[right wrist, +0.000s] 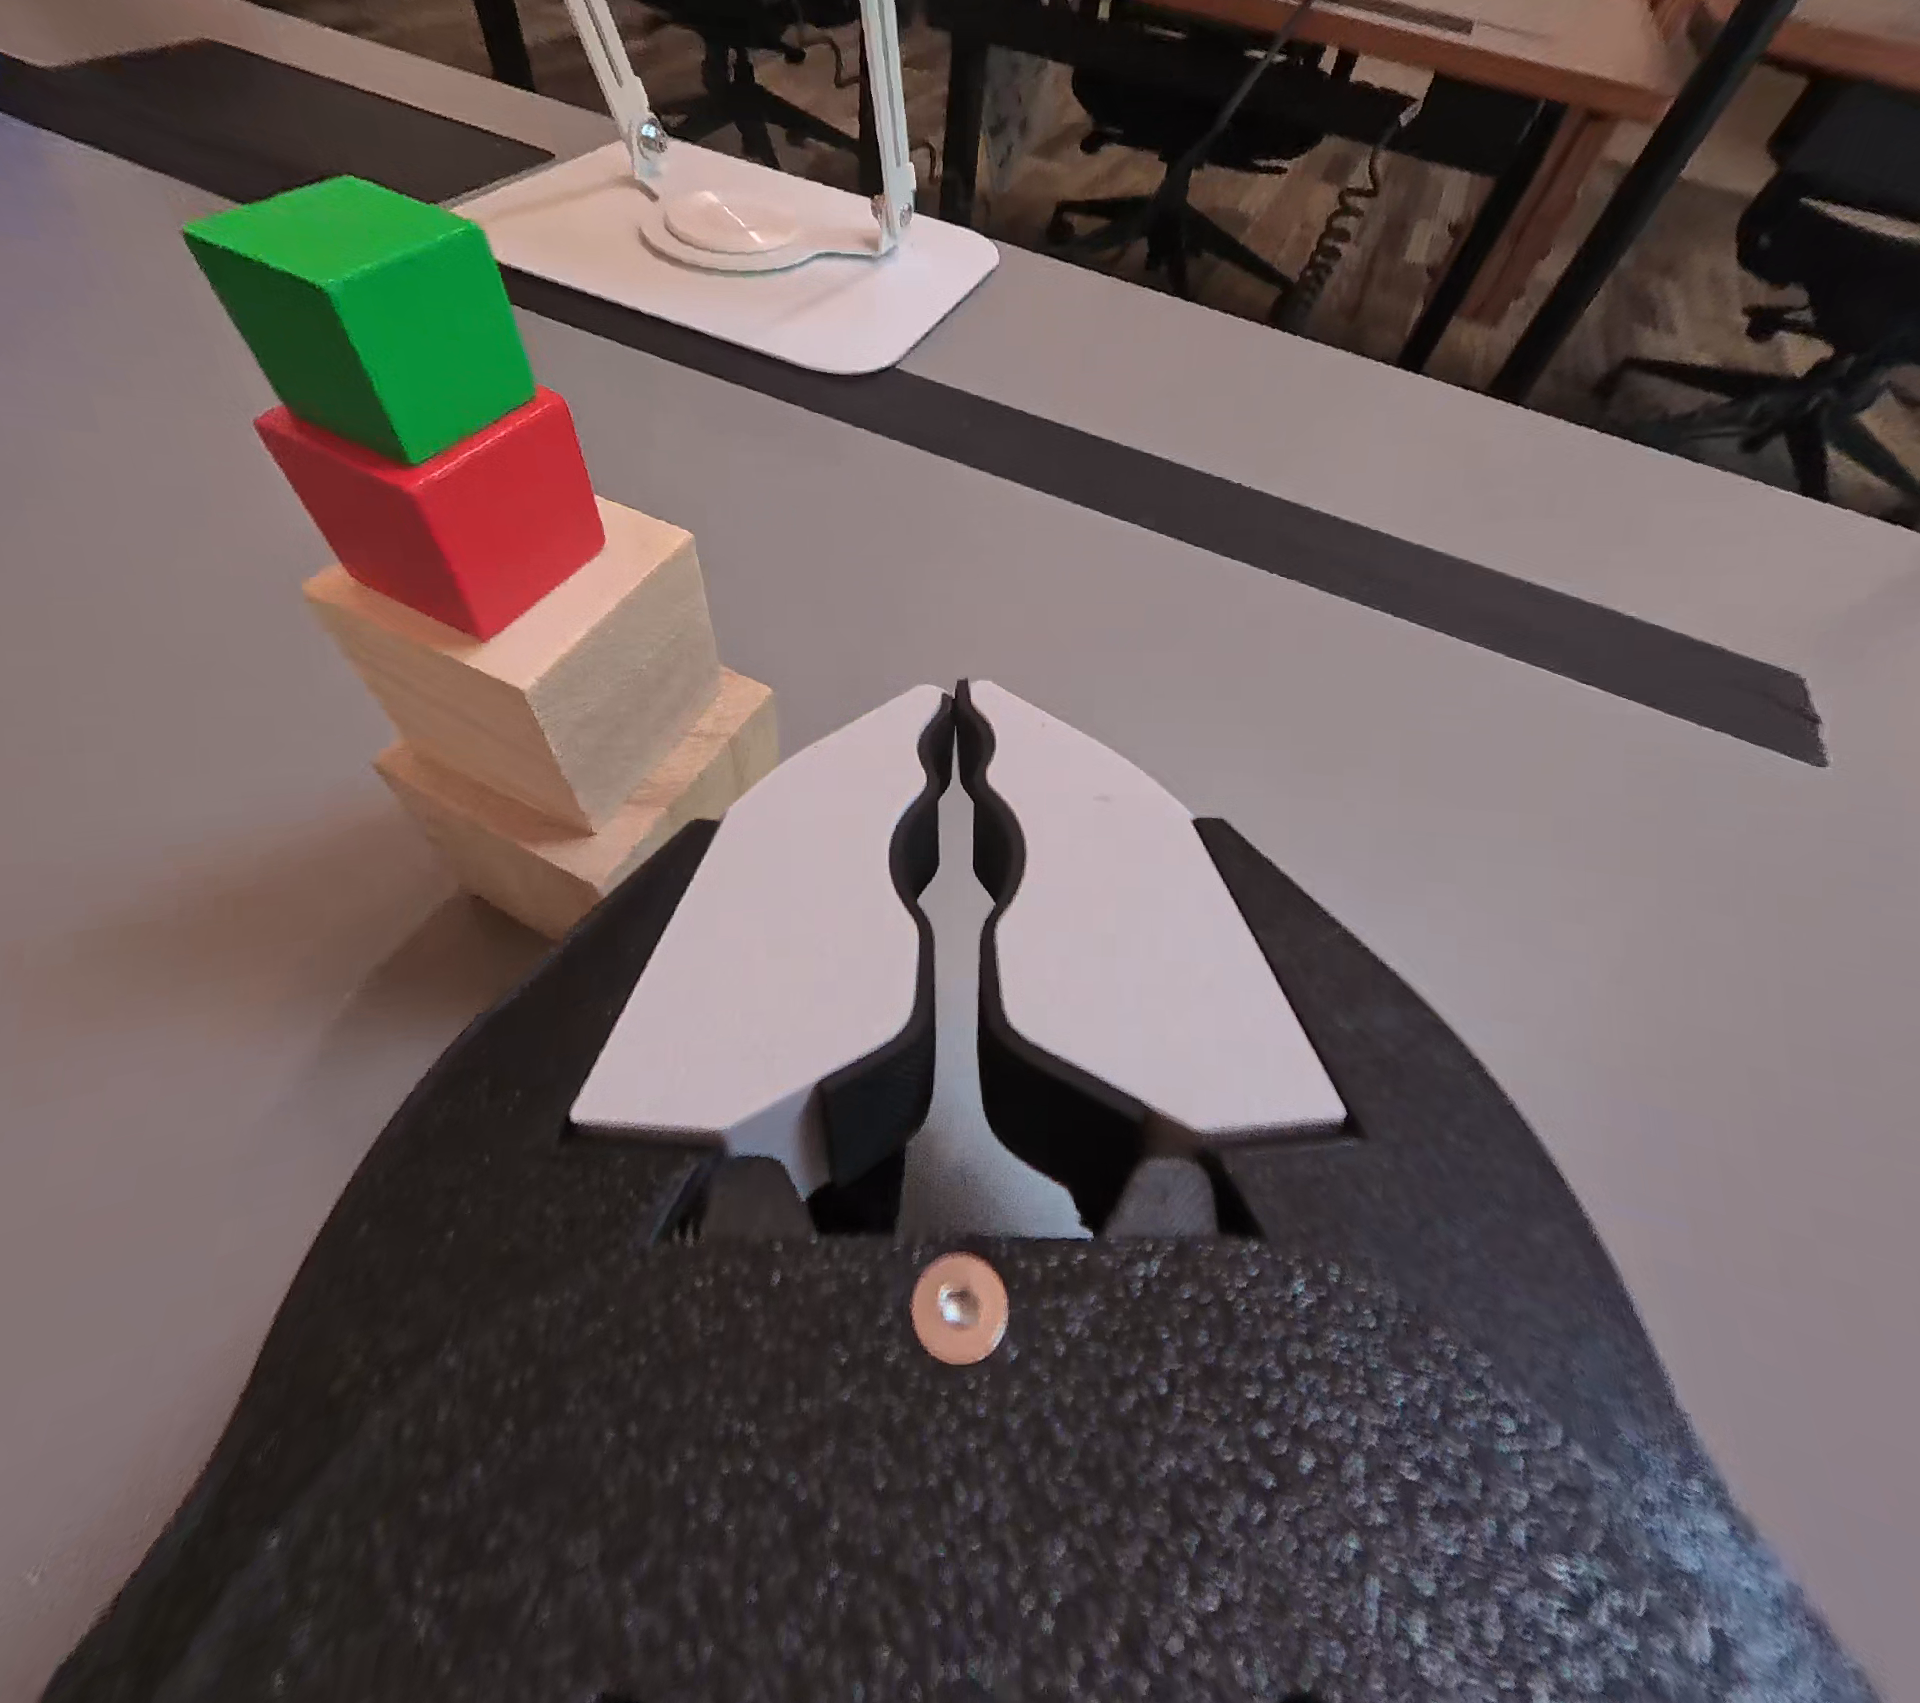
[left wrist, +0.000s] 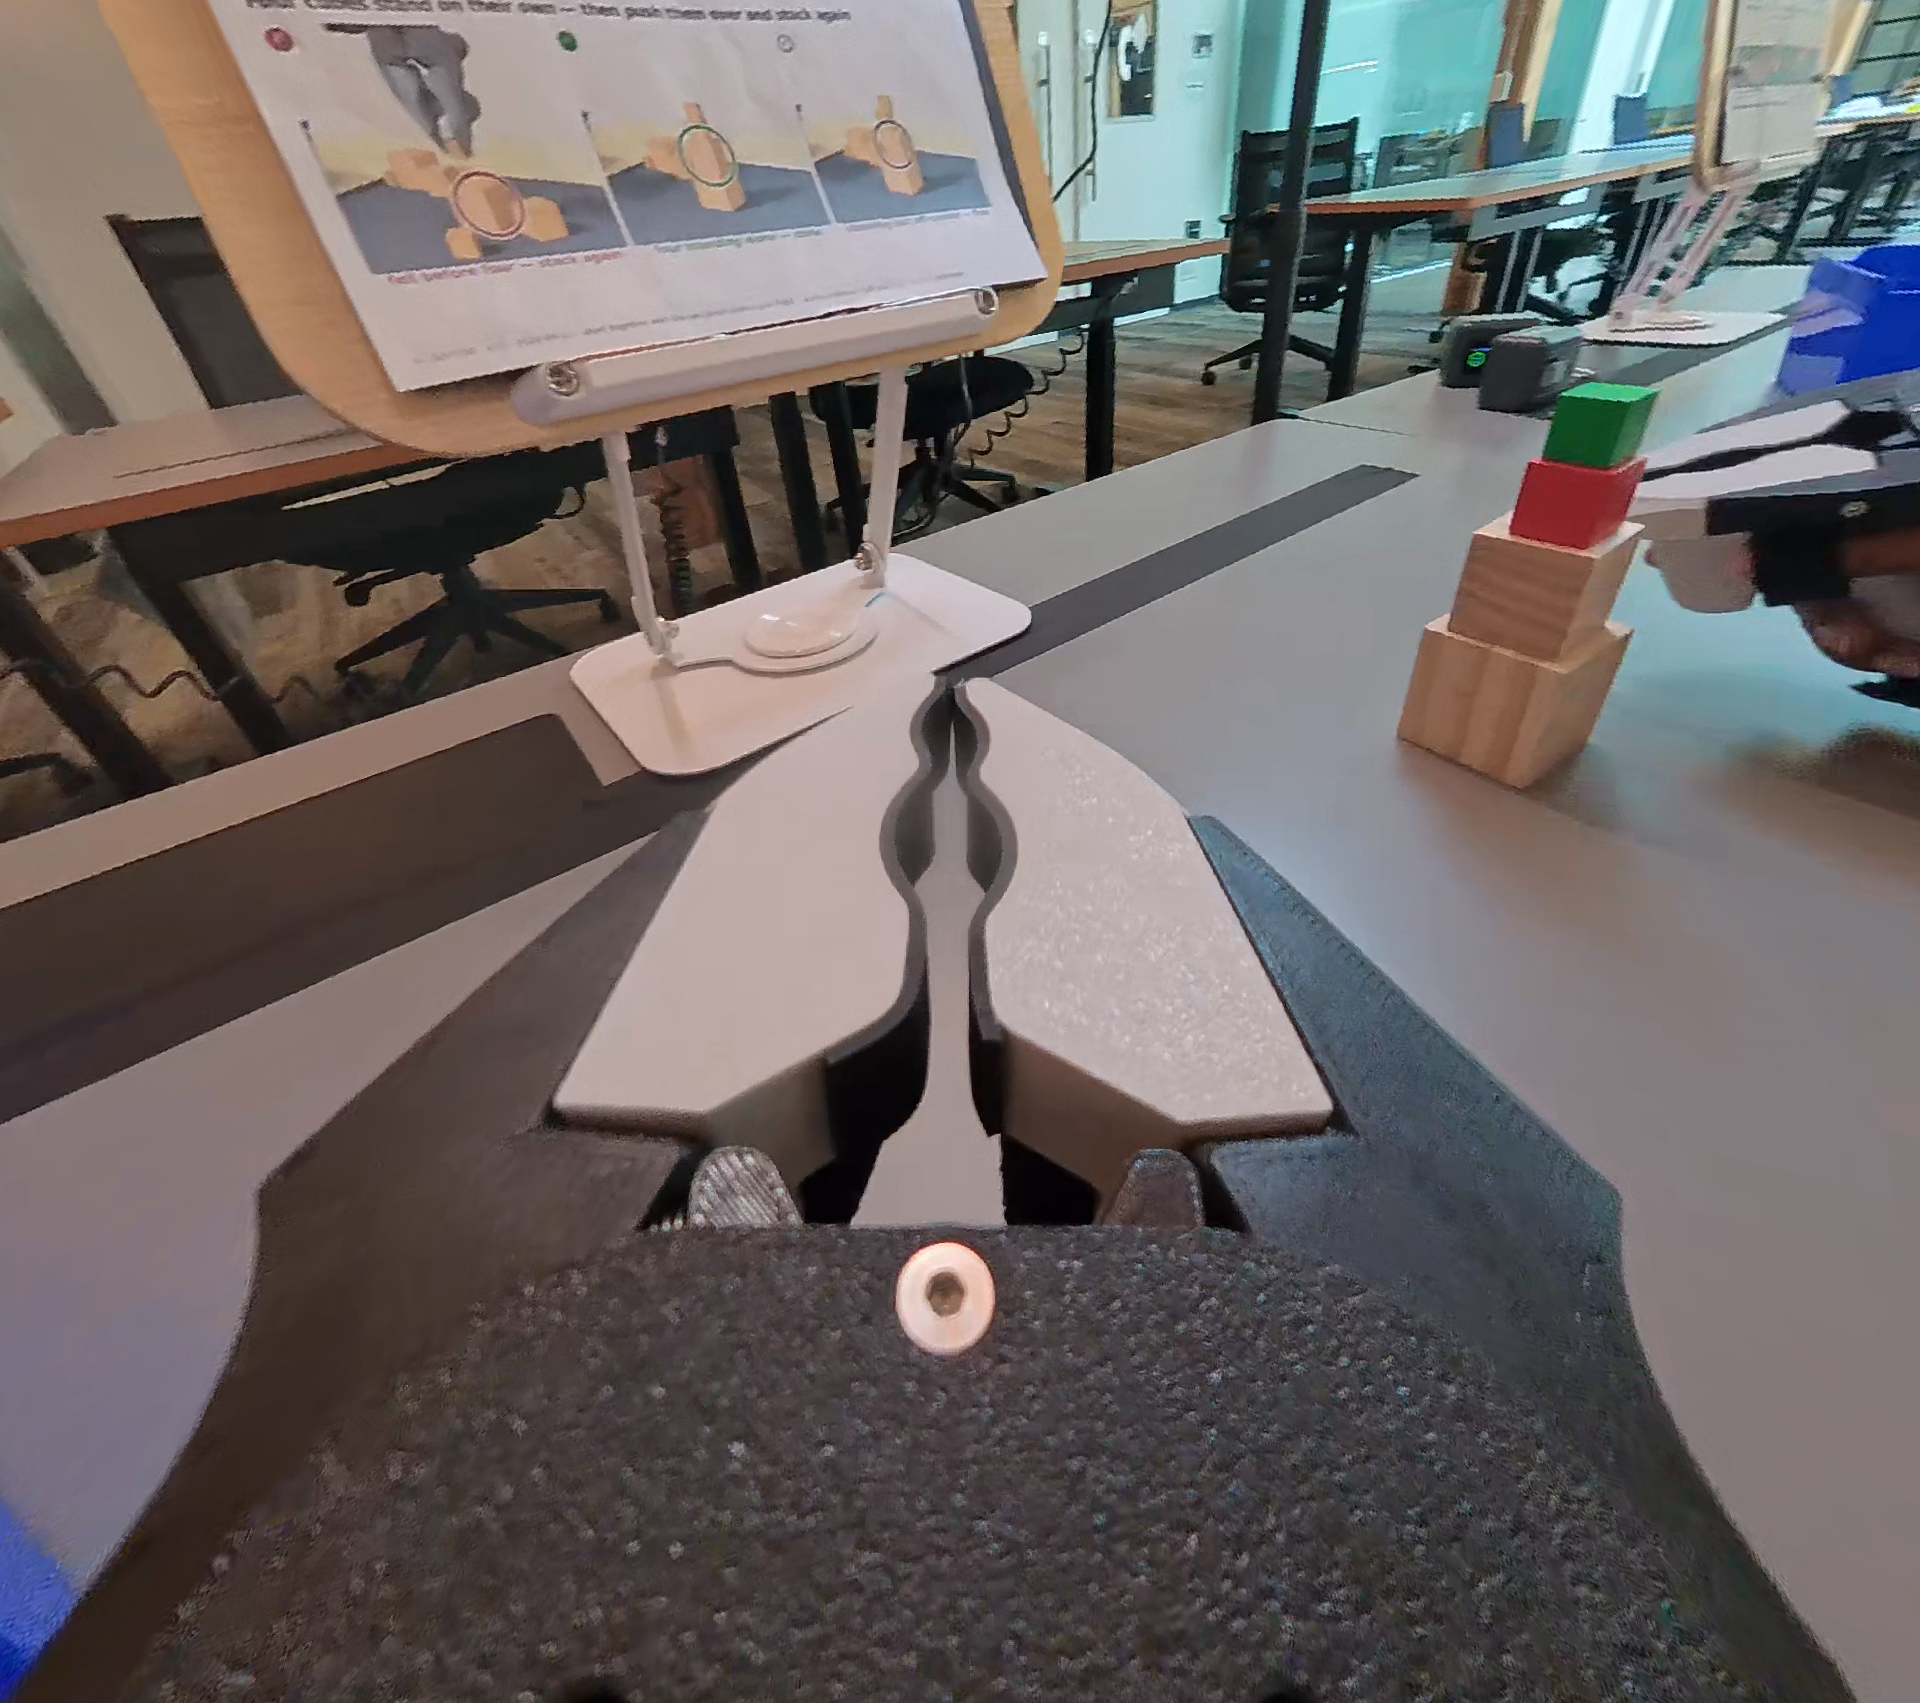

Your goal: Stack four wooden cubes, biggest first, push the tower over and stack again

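A tower of cubes stands on the grey table (right wrist: pixel 1247 718): a large wooden cube (right wrist: pixel 582 853) at the bottom, a smaller wooden cube (right wrist: pixel 540 677), a red cube (right wrist: pixel 447 521) and a green cube (right wrist: pixel 364 313) on top. My right gripper (right wrist: pixel 958 697) is shut with nothing in it, just right of the tower's base. In the left wrist view the tower (left wrist: pixel 1517 614) stands at the right, with the right gripper (left wrist: pixel 1662 500) beside the red cube. My left gripper (left wrist: pixel 954 692) is shut with nothing in it, pointing at the white stand base (left wrist: pixel 800 666), well left of the tower.
A white stand (left wrist: pixel 800 666) holds a wooden board with a printed sheet (left wrist: pixel 623 43) at the table's far edge. Dark tape strips (right wrist: pixel 1351 552) cross the table. A blue bin (left wrist: pixel 1860 323) and a small device (left wrist: pixel 1507 360) sit far right. Office chairs and desks lie beyond. Tip to tip, the grippers are about 35 cm apart. To reach the smaller wooden cube (right wrist: pixel 540 677) in a straight line is about 6 cm for my right fingers, about 25 cm for my left.
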A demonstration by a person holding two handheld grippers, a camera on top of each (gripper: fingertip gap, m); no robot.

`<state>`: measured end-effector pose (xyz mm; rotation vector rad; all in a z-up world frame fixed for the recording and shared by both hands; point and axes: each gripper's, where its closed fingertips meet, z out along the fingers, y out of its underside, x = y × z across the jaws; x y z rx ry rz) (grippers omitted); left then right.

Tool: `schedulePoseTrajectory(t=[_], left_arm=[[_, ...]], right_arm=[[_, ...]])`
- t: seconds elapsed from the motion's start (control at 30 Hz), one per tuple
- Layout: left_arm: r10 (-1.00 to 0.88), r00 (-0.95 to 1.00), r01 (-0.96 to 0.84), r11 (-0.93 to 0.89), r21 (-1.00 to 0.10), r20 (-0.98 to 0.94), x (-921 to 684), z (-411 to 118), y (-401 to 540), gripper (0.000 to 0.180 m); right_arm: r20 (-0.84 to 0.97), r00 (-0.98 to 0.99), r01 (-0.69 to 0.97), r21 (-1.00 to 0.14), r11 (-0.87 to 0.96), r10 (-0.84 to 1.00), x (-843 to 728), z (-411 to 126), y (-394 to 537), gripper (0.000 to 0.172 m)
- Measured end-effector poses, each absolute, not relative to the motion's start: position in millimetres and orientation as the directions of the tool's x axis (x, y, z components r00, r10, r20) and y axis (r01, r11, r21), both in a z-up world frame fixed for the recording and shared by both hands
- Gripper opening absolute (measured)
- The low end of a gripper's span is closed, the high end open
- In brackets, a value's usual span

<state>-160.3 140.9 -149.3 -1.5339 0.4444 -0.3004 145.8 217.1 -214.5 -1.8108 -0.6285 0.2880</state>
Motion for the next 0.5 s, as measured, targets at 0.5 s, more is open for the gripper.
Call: schedulePoseTrajectory(t=[0.5], left_arm=[[-0.537, 0.843, -0.021, 0.008, -1.000, -0.022, -162, -152, 140, 0.000]], right_arm=[[0.341, 0.465, 0.453, -0.884, 0.111, 0.817, -21, -194, 147, 0.000]])
